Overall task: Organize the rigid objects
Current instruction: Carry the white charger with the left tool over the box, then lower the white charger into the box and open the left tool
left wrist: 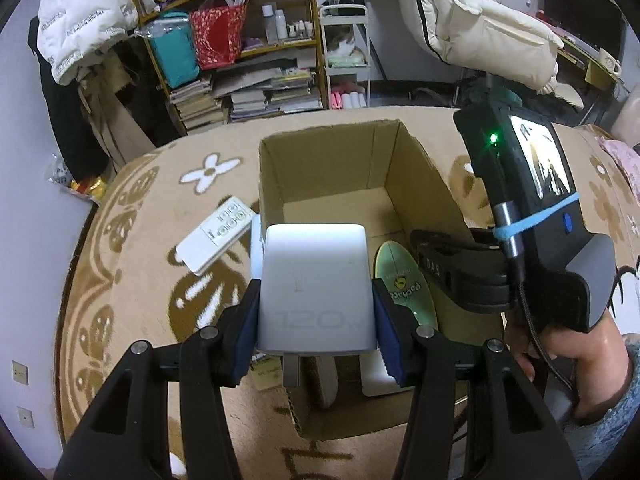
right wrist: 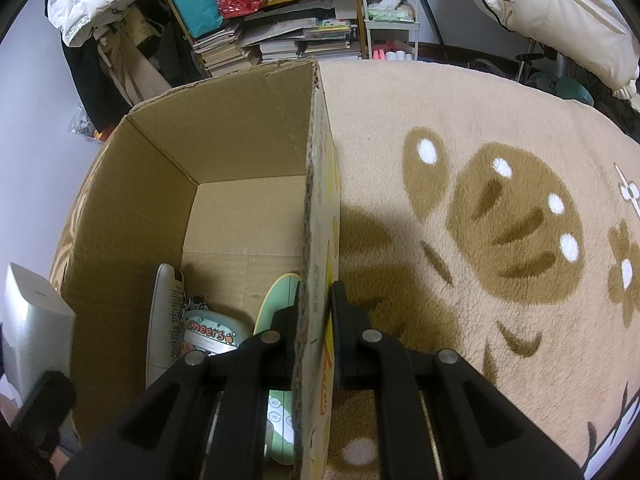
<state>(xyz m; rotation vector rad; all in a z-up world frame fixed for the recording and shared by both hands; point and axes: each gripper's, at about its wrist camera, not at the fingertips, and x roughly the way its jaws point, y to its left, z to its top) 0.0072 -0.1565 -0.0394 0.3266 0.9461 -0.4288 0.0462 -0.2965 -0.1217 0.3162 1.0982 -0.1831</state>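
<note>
Left wrist view: your left gripper (left wrist: 316,300) holds the white charger block (left wrist: 316,280), marked "120W", with the jaws pinching its two sides, blue pads flat against it. The block hangs over the near left corner of the open cardboard box (left wrist: 400,160). Only this view shows the white remote (left wrist: 218,234) lying on the patterned carpet (left wrist: 140,280), just beside the box's left wall, and your right hand (left wrist: 560,344) on the right tool's handle.

Right wrist view: your right gripper (right wrist: 314,320) has its jaws nearly together, clamped on the box's right wall (right wrist: 318,240), one finger inside, one outside. Only this view shows the box contents clearly: a white handset-like item (right wrist: 162,320), a round "Cheers" tin (right wrist: 208,334), and a green oval piece (right wrist: 276,300) against the right wall. The charger block (right wrist: 32,320) shows at the left edge, outside the box's left wall.
</note>
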